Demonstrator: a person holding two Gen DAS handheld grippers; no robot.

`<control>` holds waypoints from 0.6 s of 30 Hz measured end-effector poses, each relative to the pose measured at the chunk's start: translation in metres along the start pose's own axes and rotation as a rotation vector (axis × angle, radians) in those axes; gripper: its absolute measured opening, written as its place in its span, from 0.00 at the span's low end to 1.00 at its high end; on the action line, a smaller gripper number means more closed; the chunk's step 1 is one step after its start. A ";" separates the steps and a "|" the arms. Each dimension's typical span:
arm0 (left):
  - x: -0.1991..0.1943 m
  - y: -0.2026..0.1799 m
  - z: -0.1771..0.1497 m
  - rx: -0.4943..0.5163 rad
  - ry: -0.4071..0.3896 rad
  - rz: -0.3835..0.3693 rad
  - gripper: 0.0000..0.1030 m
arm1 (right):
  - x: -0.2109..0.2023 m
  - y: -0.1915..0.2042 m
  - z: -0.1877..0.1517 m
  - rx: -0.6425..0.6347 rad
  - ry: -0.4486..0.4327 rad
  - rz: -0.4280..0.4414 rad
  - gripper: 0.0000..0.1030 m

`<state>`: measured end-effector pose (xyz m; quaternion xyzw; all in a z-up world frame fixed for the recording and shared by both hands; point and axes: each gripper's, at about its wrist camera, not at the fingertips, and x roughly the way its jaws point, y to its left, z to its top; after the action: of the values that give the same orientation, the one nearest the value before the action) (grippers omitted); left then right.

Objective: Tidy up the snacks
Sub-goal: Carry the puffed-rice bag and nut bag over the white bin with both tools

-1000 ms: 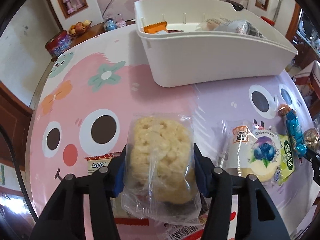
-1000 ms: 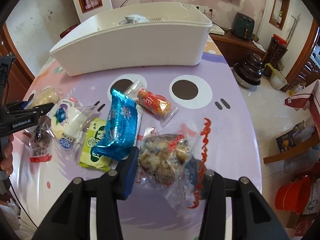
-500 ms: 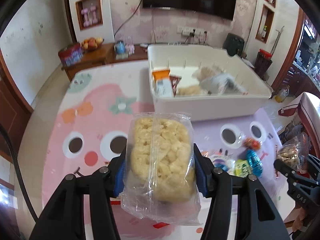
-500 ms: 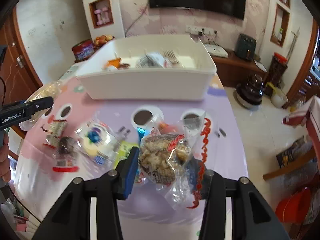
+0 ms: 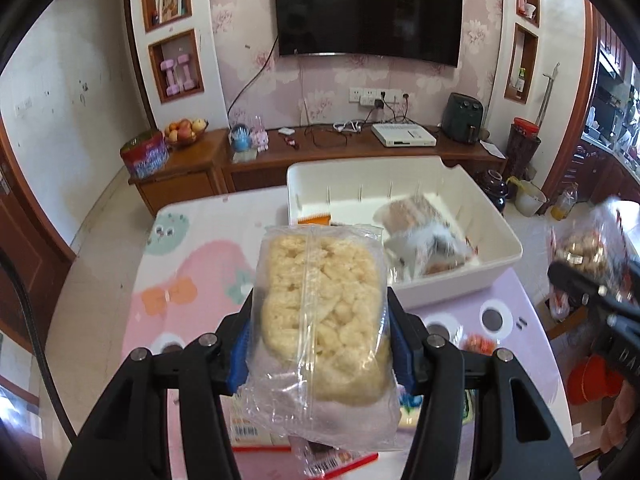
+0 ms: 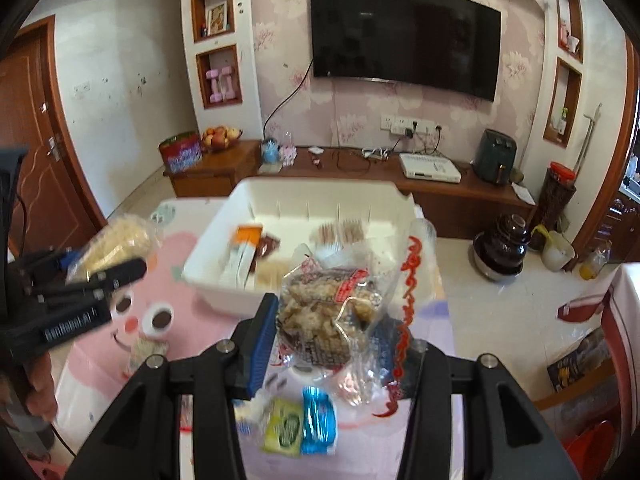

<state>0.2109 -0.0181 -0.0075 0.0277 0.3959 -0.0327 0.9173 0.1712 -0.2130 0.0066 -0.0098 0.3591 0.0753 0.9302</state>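
Note:
My left gripper [image 5: 320,344] is shut on a clear packet of pale yellow puffed rice cake [image 5: 322,316], held high above the table. My right gripper [image 6: 332,332] is shut on a clear bag of brown nut snack with red print [image 6: 332,316], also held high. The white bin [image 5: 460,280] stands at the far side of the table with several packets inside; it also shows in the right wrist view [image 6: 224,280]. The left gripper [image 6: 80,276] with its rice cake shows at the left of the right wrist view; the right gripper [image 5: 592,280] shows at the right of the left wrist view.
Loose snacks lie on the cartoon tablecloth [image 6: 100,368] below: a green packet [image 6: 284,428], a blue packet [image 6: 318,420] and a small one [image 6: 148,350]. A wooden sideboard [image 5: 320,152] with fruit and electronics runs along the far wall under a TV.
Both grippers have risen well above the table with their packets, and the views have tilted up to show the bin's inside and the room.

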 end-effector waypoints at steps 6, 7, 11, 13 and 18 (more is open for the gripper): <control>0.003 -0.005 0.039 0.027 -0.033 0.024 0.53 | -0.003 -0.005 0.061 0.015 -0.074 -0.077 0.43; 0.005 -0.004 0.045 0.030 -0.037 0.026 0.53 | -0.003 -0.007 0.070 0.024 -0.083 -0.079 0.43; 0.013 -0.003 0.072 0.033 -0.060 0.044 0.53 | 0.006 -0.012 0.104 0.049 -0.092 -0.077 0.43; 0.020 -0.003 0.082 0.035 -0.063 0.046 0.53 | 0.015 -0.012 0.116 0.054 -0.090 -0.080 0.43; 0.043 -0.008 0.104 0.039 -0.064 0.056 0.53 | 0.049 -0.020 0.137 0.102 -0.056 -0.067 0.43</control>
<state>0.3149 -0.0355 0.0320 0.0554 0.3645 -0.0158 0.9294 0.3013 -0.2162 0.0750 0.0276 0.3359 0.0261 0.9411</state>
